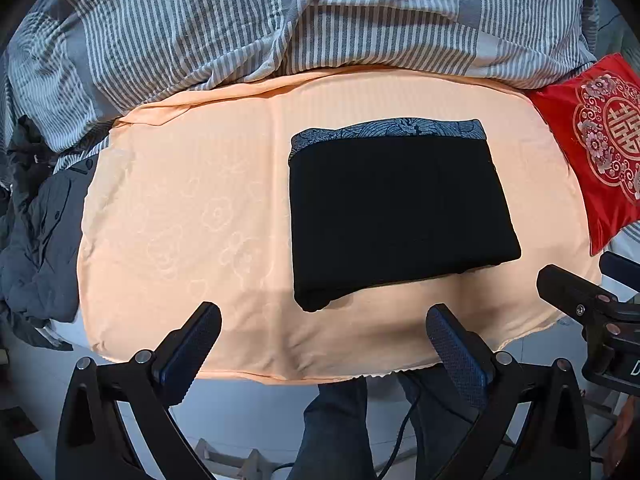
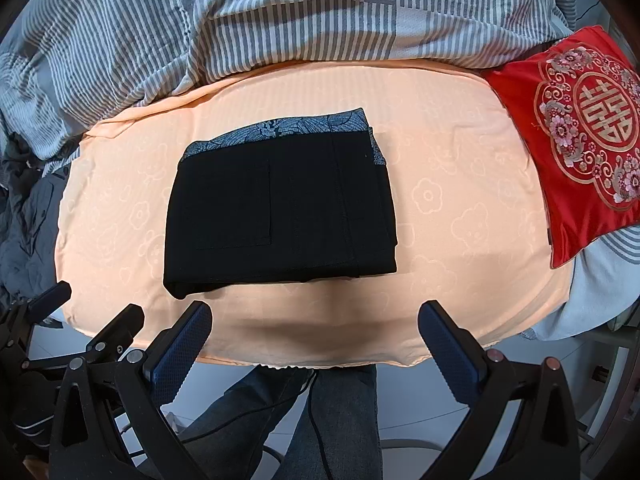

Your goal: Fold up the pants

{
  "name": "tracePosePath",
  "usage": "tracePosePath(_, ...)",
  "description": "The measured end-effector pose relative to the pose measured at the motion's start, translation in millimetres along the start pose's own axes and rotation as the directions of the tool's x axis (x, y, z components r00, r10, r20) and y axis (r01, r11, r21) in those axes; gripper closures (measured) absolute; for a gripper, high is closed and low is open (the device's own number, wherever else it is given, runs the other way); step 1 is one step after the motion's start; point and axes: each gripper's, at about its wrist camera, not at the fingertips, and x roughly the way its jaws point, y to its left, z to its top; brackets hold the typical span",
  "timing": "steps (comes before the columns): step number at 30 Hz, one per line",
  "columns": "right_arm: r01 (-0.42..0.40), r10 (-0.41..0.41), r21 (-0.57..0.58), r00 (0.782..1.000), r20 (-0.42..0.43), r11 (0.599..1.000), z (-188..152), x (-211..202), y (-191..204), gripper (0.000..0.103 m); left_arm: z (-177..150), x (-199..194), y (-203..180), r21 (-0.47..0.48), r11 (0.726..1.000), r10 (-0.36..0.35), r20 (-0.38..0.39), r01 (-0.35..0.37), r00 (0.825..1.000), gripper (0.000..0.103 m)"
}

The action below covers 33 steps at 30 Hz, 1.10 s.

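1. Pants [image 1: 400,216] lie folded into a compact black rectangle on the peach sheet [image 1: 192,208], with a blue-grey patterned band along the far edge; from your right wrist camera the same pants [image 2: 280,208] show a stitched patch pocket on the upper layer.

2. Your left gripper [image 1: 324,340] hangs over the near edge of the bed with its jaws spread wide and nothing between them; its blue-padded fingers [image 1: 456,348] stand short of the pants and clear of the cloth.

3. Your right gripper [image 2: 316,336] is likewise fully spread and empty, poised just in front of the near fold of the pants without touching it. Part of its black frame also shows at the right edge of the left wrist view.

4. A grey-and-white striped duvet [image 1: 280,20] is bunched along the far side of the sheet, and a red embroidered cushion [image 2: 576,136] rests at the right, well apart from the pants.

5. A dark grey garment [image 1: 40,248] lies crumpled off the left end of the sheet.

6. Your legs in dark jeans [image 2: 340,420] stand below the bed edge, with a black cable [image 2: 316,432] trailing across them.
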Motion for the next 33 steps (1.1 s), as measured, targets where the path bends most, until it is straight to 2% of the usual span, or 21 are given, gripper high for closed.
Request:
tracePosePath(27,0.009,-0.009,-0.006,1.000,0.012,1.000,-1.5,-3.3,6.2,0.000,-2.2,1.4,0.6,-0.008,1.000,-0.001,-0.001,0.001,1.000,0.000)
tracePosePath(33,0.009,-0.009,-0.004,1.000,0.015,1.000,-2.1,-3.8,8.8,0.000,-1.0,-1.3,-1.4,0.008,1.000,0.011,0.019,-0.011,1.000,0.000)
